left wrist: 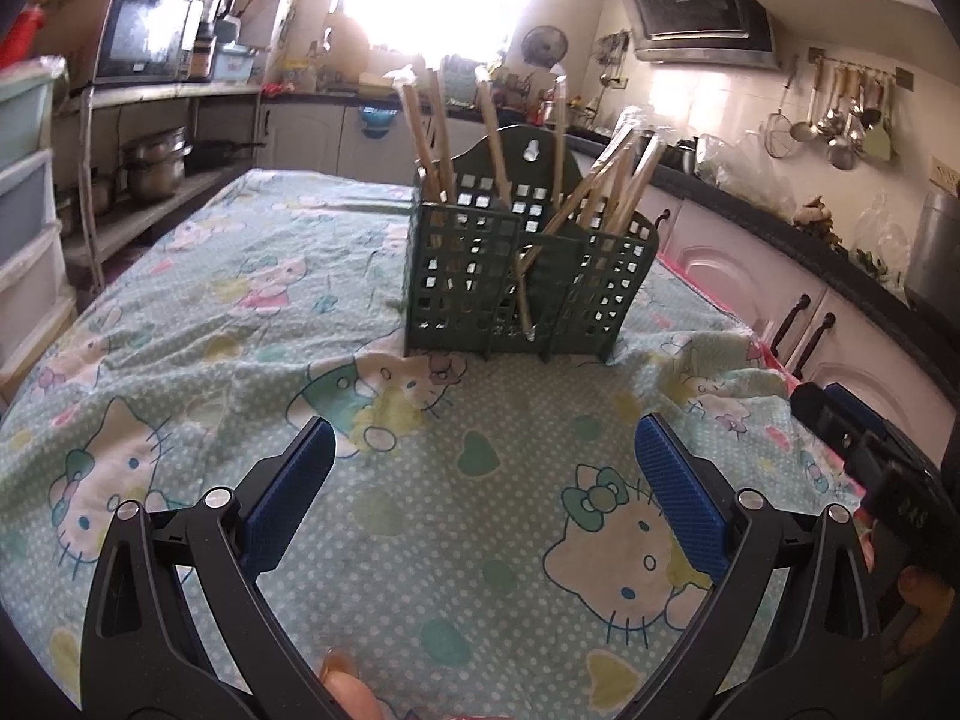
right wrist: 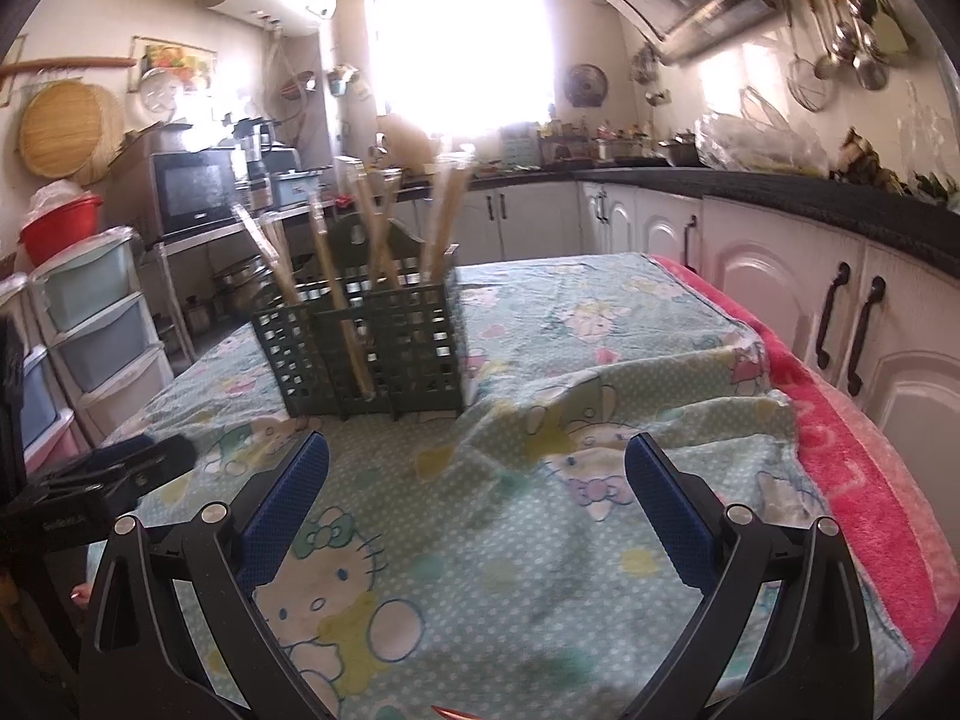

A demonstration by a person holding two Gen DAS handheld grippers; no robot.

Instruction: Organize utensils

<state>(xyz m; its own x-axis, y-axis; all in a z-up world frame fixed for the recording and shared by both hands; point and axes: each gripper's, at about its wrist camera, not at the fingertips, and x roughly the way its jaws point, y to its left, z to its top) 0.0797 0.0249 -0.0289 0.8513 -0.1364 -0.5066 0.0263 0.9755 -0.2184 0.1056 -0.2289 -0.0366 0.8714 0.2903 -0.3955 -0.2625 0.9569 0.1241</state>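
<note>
Fingers of my left gripper (left wrist: 485, 468) stand apart, holding nothing; my right gripper (right wrist: 477, 486) likewise. Both hover over the cloth (left wrist: 420, 510). Far ahead, the green caddy (left wrist: 528, 276) stands upright, chopsticks (left wrist: 624, 180) leaning inside.

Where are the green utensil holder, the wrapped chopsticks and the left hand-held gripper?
green utensil holder (left wrist: 456, 276): left wrist view, front lattice wall.
wrapped chopsticks (left wrist: 492, 132): left wrist view, shaft of one upright pair.
left hand-held gripper (left wrist: 486, 492): left wrist view, midway between the blue fingertips.
</note>
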